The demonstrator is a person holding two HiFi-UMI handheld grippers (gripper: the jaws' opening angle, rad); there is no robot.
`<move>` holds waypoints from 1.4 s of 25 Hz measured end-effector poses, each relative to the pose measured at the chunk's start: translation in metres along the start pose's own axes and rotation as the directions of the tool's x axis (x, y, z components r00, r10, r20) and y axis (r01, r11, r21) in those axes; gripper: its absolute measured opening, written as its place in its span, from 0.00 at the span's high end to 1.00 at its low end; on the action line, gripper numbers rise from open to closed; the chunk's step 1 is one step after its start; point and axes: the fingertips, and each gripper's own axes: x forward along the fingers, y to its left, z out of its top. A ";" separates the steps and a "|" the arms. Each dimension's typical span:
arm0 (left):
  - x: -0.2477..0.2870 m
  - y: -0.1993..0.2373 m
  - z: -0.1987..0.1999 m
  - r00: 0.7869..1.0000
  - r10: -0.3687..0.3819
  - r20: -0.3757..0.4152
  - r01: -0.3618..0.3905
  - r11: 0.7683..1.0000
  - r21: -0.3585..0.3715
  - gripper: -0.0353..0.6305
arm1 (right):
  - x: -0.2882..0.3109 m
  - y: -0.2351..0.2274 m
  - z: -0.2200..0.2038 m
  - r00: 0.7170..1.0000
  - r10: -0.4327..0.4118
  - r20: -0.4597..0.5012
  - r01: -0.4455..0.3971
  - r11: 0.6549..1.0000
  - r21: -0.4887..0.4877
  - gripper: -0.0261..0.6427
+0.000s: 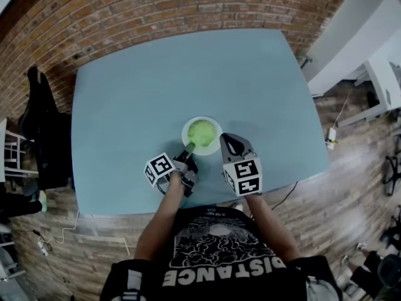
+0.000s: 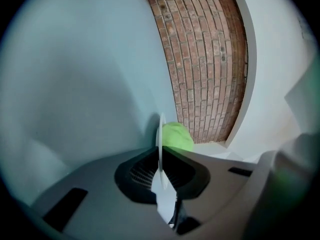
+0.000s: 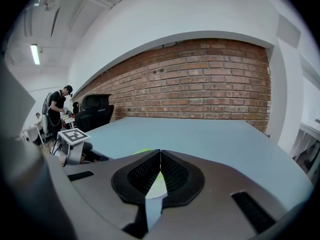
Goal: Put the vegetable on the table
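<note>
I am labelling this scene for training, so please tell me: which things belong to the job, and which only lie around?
Job:
- green vegetable
- white plate under it
- blue table
- left gripper, shut on the plate rim
- right gripper, shut, empty

Around:
- black chair
- white desk
- person in the background

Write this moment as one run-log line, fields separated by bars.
left gripper: shut on plate rim | right gripper: shut, empty | vegetable: on plate
</note>
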 end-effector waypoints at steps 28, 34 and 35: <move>0.000 0.012 0.005 0.945 0.326 -0.030 -0.304 0.908 0.289 0.88 | 0.000 0.000 -0.012 1.000 0.014 -0.021 -0.014 1.000 0.014 0.95; -0.003 0.012 0.010 0.925 0.380 0.001 -0.354 0.862 0.363 0.86 | -0.001 -0.003 -0.013 1.000 0.013 -0.018 -0.013 1.000 0.012 0.95; -0.004 0.012 0.011 0.917 0.400 0.007 -0.371 0.844 0.386 0.85 | -0.001 -0.004 -0.012 1.000 0.014 -0.014 -0.014 1.000 0.011 0.95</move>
